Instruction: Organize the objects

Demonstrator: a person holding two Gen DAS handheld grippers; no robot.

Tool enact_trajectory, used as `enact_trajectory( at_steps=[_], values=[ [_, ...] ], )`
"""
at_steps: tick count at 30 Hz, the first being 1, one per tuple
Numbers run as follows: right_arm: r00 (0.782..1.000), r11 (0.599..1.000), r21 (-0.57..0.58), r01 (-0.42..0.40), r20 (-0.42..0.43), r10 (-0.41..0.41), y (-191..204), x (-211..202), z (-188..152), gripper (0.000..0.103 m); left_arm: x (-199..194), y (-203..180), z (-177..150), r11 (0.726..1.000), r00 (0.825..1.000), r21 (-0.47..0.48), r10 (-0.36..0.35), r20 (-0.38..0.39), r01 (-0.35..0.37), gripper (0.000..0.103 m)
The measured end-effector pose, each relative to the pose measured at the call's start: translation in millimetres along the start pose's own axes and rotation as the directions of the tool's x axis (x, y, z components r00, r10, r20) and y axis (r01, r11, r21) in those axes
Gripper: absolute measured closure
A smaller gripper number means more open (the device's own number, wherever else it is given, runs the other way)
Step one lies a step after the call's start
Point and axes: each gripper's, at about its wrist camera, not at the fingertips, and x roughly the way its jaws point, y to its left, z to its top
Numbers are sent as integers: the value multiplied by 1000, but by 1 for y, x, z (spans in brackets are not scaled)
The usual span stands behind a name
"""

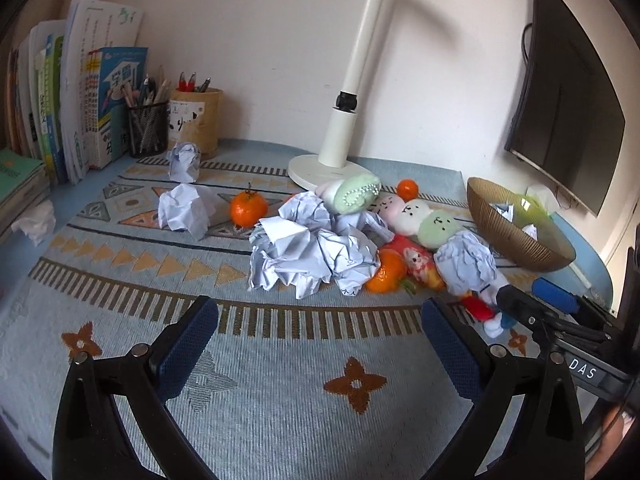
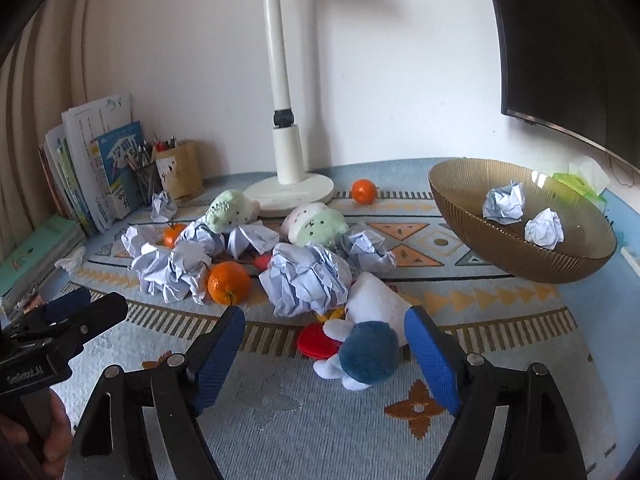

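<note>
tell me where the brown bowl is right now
The brown bowl sits at the right side of the desk in the right wrist view, below the dark monitor and right of the lamp base, with two crumpled paper balls inside it.

Black claw (image 1: 320, 344) arms, blue textured pads (image 2: 218, 356), silver screws.

patterned desk mat (image 1: 280, 420), crumpled paper balls (image 1: 312, 252), tangerines (image 1: 248, 208), plush toys (image 1: 412, 216), ribbed bowl (image 2: 472, 232), lamp base (image 1: 312, 170)
</note>
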Motion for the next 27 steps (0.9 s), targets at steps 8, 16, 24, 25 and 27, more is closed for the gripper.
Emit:
enact_trajectory(
  at_steps=[8,16,24,25,27],
  values=[
    [1000,1000,29,8,11,-8,-2,-3,-1,22,-8,4,1,999,999,-29,37,31,-36,1],
    [989,989,-43,-142,-47,140,37,2,22,22,19,18,30,972,994,228,77,-77,-57,1],
    [944,929,-244,-278,-248,217,106,57,51,41,70,42,55,942,961,280,-113,-254,185,10],
    [939,919,-279,-280,-277,202,113,67,50,41,75,40,56,934,954,295,-118,-275,201,13],
    [931,908,-302,-292,-306,198,117,78,49,41,88,37,56,919,939,325,-113,-325,223,18]
  ],
)
